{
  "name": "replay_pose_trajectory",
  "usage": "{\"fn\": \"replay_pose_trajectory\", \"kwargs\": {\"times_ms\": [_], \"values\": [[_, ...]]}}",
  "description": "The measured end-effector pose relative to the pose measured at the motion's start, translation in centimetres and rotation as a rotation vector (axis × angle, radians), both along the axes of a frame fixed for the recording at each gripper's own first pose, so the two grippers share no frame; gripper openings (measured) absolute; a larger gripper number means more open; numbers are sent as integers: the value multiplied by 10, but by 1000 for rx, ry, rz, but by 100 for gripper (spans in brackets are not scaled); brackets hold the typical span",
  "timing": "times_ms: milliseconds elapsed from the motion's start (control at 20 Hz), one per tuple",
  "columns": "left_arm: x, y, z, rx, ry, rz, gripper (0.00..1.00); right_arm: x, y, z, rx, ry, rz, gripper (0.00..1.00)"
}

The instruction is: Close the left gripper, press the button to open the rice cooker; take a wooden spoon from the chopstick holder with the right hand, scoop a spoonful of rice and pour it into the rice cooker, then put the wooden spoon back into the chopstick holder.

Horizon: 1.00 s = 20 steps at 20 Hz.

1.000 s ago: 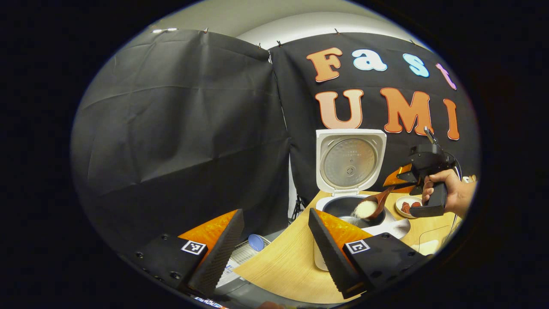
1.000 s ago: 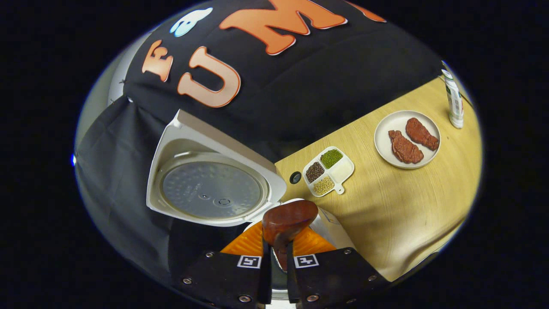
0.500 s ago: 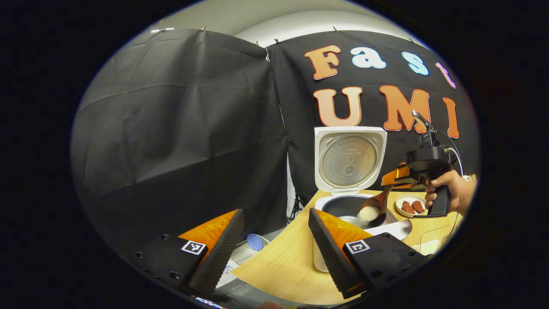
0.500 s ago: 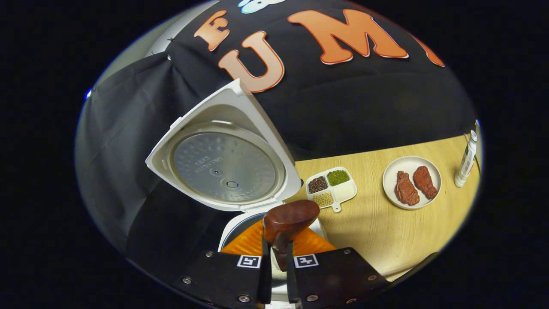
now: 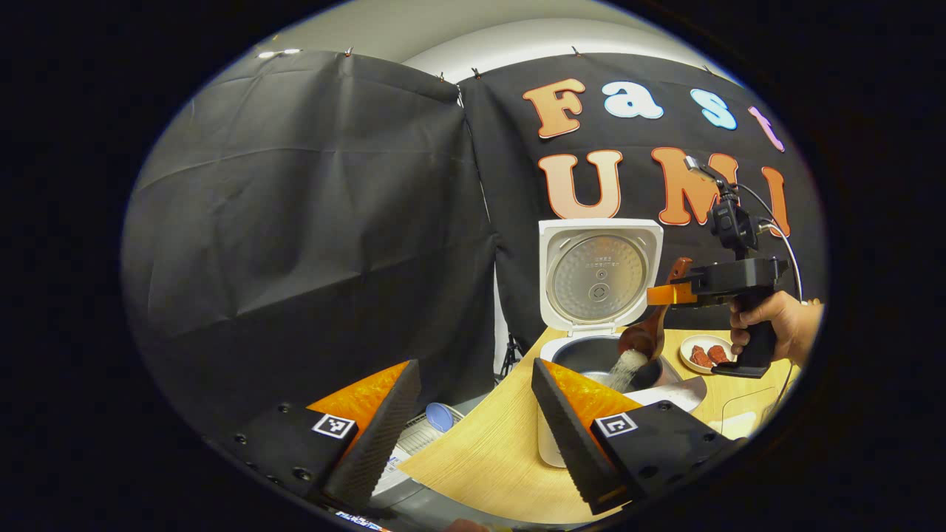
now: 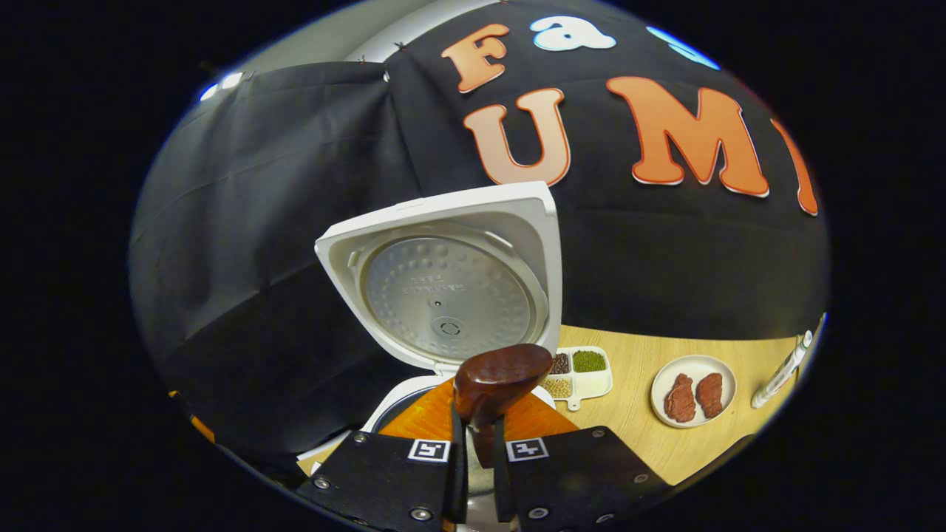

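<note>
The white rice cooker (image 5: 550,443) stands open, its lid (image 5: 600,273) upright and its dark pot (image 5: 591,355) exposed. Over the pot my right gripper (image 5: 660,294), held by a hand (image 5: 772,321), is shut on the wooden spoon (image 5: 650,332), which tips steeply down. White rice (image 5: 624,367) streams from the bowl into the pot. In the right gripper view the spoon's brown handle end (image 6: 499,373) sticks up between the closed fingers of the right gripper (image 6: 477,443), with the lid (image 6: 458,288) behind. My left gripper (image 5: 473,436) hangs open at the table's near-left corner, holding nothing.
On the wooden table (image 6: 628,432) right of the cooker sit a divided tray of beans (image 6: 580,369), a plate with two meat pieces (image 6: 693,391) and a slim white bottle (image 6: 783,369). A blue round object (image 5: 441,416) lies below the table's left edge.
The right gripper has risen and tilted the spoon more steeply, so the rice now pours off into the pot. The left gripper has stayed where it was, open.
</note>
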<state>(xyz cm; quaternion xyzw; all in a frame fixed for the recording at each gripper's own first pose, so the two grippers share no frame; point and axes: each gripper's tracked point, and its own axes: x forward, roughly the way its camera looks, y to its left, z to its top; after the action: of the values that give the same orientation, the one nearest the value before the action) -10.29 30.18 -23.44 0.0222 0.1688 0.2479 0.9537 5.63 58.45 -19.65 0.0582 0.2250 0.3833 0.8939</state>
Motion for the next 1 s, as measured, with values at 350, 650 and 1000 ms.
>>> {"fn": "replay_pose_trajectory", "kwargs": {"times_ms": [350,650,1000], "values": [[-8,-12,6,9,-4,-7,100,-24,8,40,-36,-272,126,13],[-17,-28,17,28,-11,-12,100,-42,-3,56,-14,-332,162,14],[-20,-62,22,13,-7,-42,100,-35,-77,69,64,-211,75,13]]}}
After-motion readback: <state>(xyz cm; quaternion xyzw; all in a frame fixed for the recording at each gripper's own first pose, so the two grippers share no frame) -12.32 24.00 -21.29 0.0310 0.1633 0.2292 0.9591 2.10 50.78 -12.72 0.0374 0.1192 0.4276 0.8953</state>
